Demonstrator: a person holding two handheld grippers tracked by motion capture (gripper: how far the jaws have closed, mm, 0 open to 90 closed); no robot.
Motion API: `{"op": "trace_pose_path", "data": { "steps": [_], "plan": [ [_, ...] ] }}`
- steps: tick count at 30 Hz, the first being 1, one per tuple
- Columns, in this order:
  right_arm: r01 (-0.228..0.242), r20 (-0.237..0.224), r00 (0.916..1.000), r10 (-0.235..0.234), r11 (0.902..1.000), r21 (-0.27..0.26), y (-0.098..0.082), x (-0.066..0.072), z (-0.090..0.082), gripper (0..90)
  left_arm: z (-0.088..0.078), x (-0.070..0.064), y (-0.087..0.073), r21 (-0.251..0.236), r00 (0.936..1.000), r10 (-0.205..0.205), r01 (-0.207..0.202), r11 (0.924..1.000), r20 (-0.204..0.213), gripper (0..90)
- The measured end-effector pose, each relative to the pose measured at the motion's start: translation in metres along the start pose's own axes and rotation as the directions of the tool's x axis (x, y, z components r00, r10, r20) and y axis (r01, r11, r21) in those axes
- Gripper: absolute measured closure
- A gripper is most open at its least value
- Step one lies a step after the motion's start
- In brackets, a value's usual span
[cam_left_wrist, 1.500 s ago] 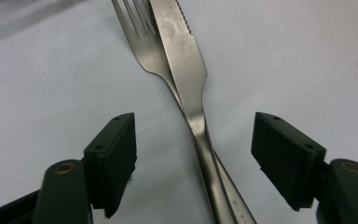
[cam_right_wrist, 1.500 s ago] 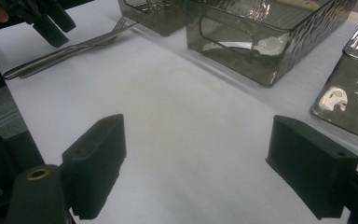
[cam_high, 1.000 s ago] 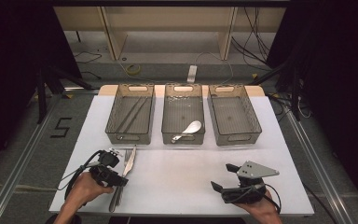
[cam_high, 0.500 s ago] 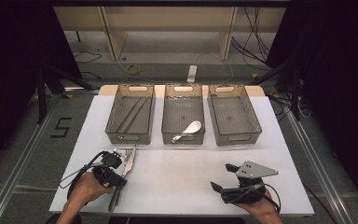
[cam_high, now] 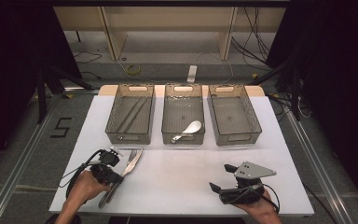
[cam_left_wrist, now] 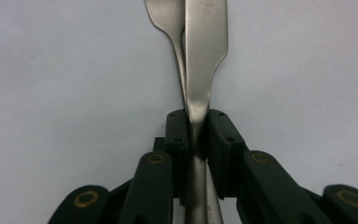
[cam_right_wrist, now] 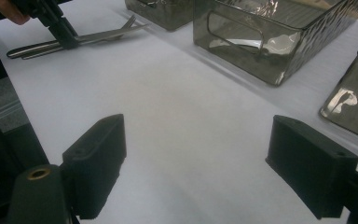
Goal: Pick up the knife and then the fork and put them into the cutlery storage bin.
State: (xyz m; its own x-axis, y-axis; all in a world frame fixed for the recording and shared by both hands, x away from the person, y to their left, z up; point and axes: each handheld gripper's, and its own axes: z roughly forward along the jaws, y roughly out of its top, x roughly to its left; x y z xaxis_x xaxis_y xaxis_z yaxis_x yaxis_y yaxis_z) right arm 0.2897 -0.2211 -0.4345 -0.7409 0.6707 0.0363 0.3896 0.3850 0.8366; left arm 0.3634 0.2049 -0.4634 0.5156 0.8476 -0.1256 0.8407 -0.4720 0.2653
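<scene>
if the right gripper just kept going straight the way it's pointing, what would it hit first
Probably nothing soon: the right gripper, jaws open, points across bare white table. Farther on, likely the near corner of a clear bin; depth is hard to judge.

Three smoky bins (cam_high: pixel 233 116) on the white table (cam_high: pixel 182 182); a spoon (cam_high: pixel 187 130) (perhaps ceramic) lies in the middle one.

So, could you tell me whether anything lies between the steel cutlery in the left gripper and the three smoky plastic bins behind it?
Nothing visible does. The left gripper has just been closing on the steel cutlery handles, and bare white tabletop runs from the fork tips to the three smoky plastic bins.
</scene>
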Motion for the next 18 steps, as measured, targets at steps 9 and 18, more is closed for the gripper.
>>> {"op": "trace_pose_path", "data": {
  "steps": [9, 18],
  "plan": [
    [0.0, 0.0, 1.0, 0.0, 1.0, 0.0, 0.0, -0.001, 0.0, 20.0, -0.004, 0.001, 0.001, -0.012, 1.0, -0.004, 0.004, 0.9999, 0.007, 79.3],
    [0.0, -0.002, 1.0, 0.0, 1.0, 0.0, 0.0, 0.0, 0.0, 20.2, -0.01, 0.0, 0.0, -0.046, 0.9996, 0.028, -0.028, 0.9986, 0.004, 79.7]
  ]
}}
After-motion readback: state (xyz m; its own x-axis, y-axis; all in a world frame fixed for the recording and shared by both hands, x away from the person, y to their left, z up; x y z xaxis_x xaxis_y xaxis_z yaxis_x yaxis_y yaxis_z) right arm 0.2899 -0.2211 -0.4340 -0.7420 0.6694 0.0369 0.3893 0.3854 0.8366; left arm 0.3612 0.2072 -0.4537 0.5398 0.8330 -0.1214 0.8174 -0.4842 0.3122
